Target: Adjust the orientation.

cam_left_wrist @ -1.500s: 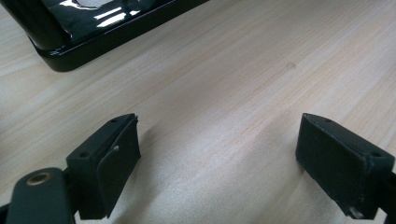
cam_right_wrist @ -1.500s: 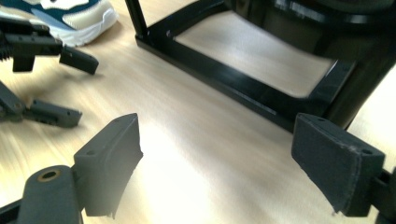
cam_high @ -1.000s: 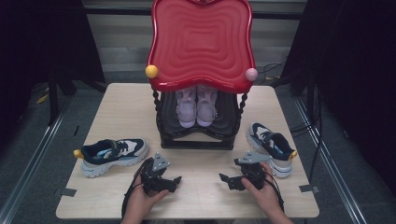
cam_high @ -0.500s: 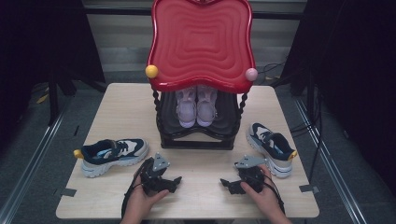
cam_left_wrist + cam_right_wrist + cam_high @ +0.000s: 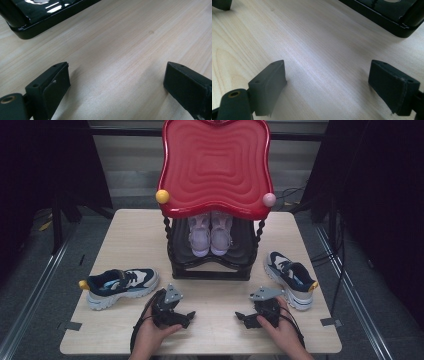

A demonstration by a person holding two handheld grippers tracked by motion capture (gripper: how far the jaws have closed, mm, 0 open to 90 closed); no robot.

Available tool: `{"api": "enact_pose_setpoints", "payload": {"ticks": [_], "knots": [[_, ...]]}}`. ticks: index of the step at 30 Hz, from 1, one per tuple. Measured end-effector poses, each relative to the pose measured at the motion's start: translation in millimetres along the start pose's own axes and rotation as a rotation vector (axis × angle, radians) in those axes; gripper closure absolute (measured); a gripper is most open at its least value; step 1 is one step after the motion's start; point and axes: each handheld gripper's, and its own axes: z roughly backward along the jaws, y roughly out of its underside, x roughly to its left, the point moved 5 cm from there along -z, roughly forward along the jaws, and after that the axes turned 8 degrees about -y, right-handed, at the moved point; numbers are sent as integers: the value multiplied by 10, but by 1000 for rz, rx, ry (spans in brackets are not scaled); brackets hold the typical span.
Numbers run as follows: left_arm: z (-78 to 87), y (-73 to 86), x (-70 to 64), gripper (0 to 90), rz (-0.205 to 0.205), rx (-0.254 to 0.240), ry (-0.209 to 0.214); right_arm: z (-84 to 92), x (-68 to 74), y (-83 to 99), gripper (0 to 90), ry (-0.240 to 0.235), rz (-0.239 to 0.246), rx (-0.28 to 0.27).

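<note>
A navy, white and light-blue sneaker (image 5: 120,285) lies on its sole at the table's left, and its mate (image 5: 291,277) stands at the right. A pair of pale lilac sneakers (image 5: 211,235) sits on the lower shelf of a black shoe rack (image 5: 210,270) under a red wavy top (image 5: 216,165). My left gripper (image 5: 189,316) rests low over the wood in front of the rack, jaws wide apart and empty (image 5: 116,80). My right gripper (image 5: 241,317) faces it, also open and empty (image 5: 327,75). Both hover just above bare wood.
The rack's glossy black base (image 5: 37,22) lies just beyond the left gripper, and its corner (image 5: 387,15) lies past the right gripper. A yellow knob (image 5: 162,196) and a pink knob (image 5: 269,199) stick out from the red top. The table (image 5: 125,235) has dark floor around it.
The right hand and its gripper have shifted slightly toward the table's front edge. The left gripper and the shoes have stayed put.
</note>
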Motion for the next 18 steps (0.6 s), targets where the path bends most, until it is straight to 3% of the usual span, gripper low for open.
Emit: {"api": "enact_pose_setpoints", "payload": {"ticks": [7,13,18], "knots": [[19,-7,12,92,-6,16,3,-1,0,0,137,-2,0,0],[65,-13,43,153,4,47,33,-2,-1,-1,136,-5,1,0],[115,-7,76,154,-20,71,28,-3,-1,-1,136,-5,1,-1]]}}
